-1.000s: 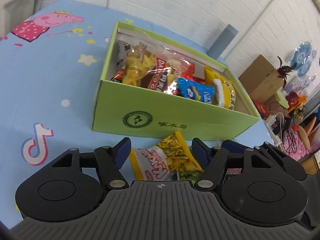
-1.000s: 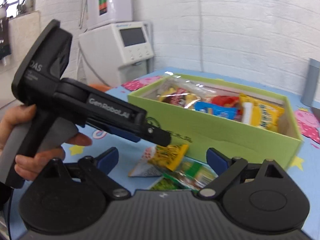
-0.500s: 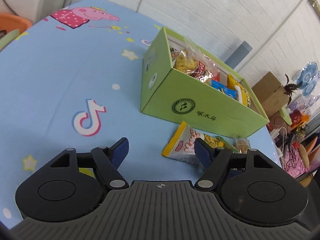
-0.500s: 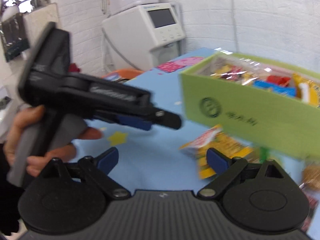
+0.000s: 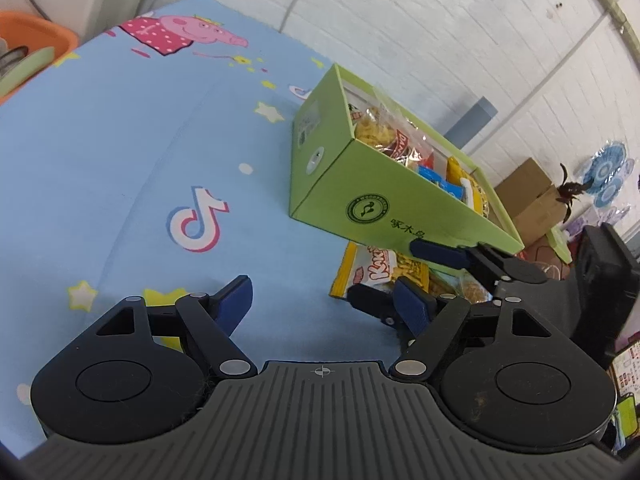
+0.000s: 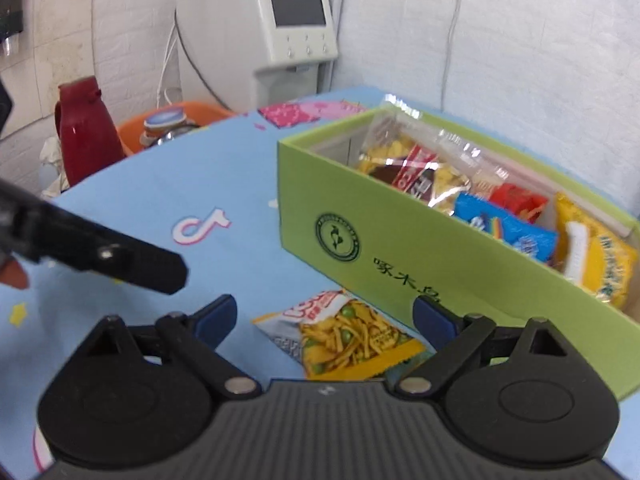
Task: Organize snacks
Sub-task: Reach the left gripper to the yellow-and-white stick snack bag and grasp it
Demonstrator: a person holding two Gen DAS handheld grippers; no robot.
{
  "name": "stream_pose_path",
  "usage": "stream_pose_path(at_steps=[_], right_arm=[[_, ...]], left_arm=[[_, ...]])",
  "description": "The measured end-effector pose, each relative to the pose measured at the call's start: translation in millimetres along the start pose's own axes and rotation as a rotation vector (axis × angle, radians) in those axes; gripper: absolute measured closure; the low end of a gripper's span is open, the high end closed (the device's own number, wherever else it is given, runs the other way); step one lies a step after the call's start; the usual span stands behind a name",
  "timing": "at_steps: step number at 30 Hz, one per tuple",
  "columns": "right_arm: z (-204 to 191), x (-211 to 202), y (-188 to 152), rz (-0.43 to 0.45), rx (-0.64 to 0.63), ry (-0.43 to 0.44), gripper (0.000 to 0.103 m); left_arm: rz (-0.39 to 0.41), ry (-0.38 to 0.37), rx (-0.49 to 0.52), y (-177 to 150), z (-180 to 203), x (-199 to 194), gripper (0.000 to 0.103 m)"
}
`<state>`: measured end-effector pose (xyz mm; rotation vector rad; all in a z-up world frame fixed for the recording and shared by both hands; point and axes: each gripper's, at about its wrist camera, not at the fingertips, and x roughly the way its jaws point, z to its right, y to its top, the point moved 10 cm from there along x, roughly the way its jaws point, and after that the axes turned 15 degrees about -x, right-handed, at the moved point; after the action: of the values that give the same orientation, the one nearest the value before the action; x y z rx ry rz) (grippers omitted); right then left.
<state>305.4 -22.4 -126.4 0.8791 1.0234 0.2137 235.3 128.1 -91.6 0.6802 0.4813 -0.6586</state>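
Boxes: one green box [image 6: 404,264], open-topped, right half of the right wrist view, on the blue cartoon tablecloth [image 5: 120,168].
Packets in box: at least four; one clear bag of yellow crisps [image 6: 416,164], one blue packet [image 6: 508,228], one red, one yellow packet [image 6: 600,260].
Packets outside: one yellow pea-snack packet [image 6: 344,336] lay flat just before the box wall, lower centre; others behind it were too hidden to count.
Left gripper [image 5: 320,300]: jaws were opening, nothing between, over bare cloth.
Right gripper [image 6: 324,316]: spread wide, released, the pea-snack packet lying between its fingers, untouched.
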Motion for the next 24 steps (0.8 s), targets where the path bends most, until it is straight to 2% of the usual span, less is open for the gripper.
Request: stream_pose_path(at_steps=[3,8,12,15,19,22,24], right_arm=[[-5,12,-5,-0.018,0.034,0.058,0.009],[-41,-10,-7,0.028,0.054,0.136,0.009],[-55,-20,-5,0.038,0.015,0.104,0.009],[-48,-21,-9,0.027,0.054,0.053,0.009],[-41,-22,-12,0.041,0.113,0.044,0.009],[-38,-17,-15,0.039,0.134,0.04,0.009],[-37,-14,-19,0.036,0.138,0.041,0.01]], left_arm=[[-0.001,-0.006,-0.013,2,-2,1,0.036],[0.004,-0.002,-0.021,3,-8,0,0.036],[-0.032,-0.019,-0.025,0,-4,7,0.036],[-0.074,-0.045,-0.02,-3,7,17,0.036],[-0.114,-0.046,0.013,-6,21,38,0.036],[-0.133,-0.023,0.042,-8,29,53,0.04],[-0.141,-0.016,0.066,-12,31,60,0.052]])
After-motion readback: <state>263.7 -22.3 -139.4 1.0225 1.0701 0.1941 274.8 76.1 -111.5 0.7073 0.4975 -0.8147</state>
